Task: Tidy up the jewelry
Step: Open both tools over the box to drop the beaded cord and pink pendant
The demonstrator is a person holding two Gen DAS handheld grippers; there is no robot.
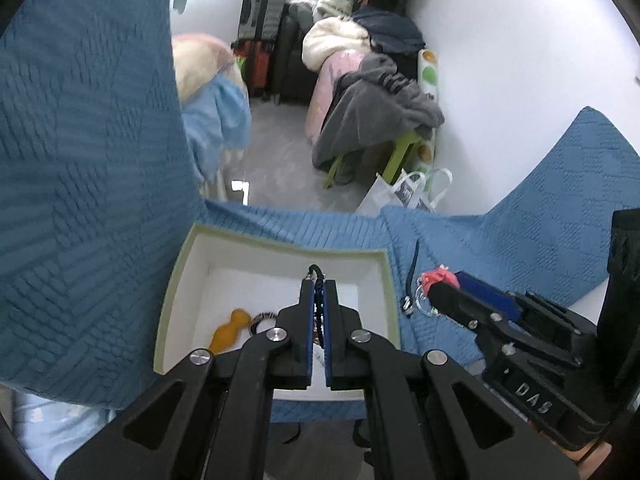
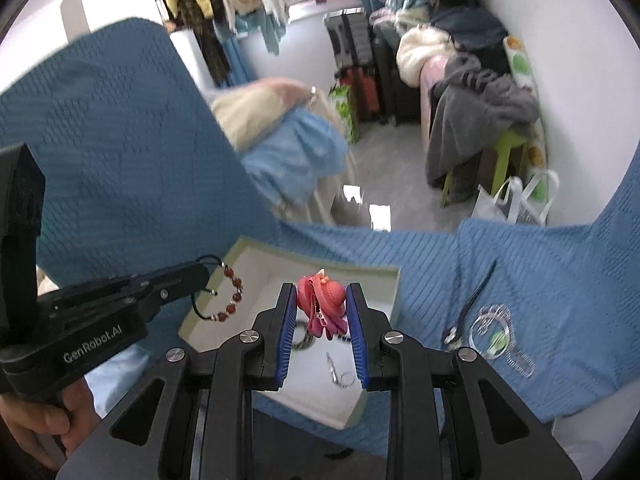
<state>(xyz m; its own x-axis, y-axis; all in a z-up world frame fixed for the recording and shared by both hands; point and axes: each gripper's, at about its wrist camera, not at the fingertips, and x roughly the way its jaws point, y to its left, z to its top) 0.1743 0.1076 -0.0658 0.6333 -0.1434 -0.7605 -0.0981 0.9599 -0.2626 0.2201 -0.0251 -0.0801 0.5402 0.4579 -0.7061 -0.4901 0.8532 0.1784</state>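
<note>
An open white box [image 1: 176, 292] with a pale green rim lies on the blue bedspread; it also shows in the right wrist view [image 2: 394, 292]. My left gripper [image 1: 319, 284] is shut on a dark cord bracelet with red-brown beads [image 2: 234, 300] and holds it above the box. My right gripper [image 2: 322, 292] is shut on a coral-pink knitted charm [image 2: 326, 296], held over the box; the charm also shows in the left wrist view [image 1: 438, 278]. An orange piece [image 1: 230, 330] and a beaded ring [image 1: 262, 318] lie in the box.
On the bedspread [image 2: 520, 280] right of the box lie a dark cord [image 2: 474, 300] and a clear ring-shaped piece [image 2: 492, 330]. A small metal piece [image 2: 338, 372] lies in the box. Beyond the bed edge are a clothes-covered stool [image 1: 380, 120], suitcases [image 1: 264, 40] and a white bag [image 1: 404, 192].
</note>
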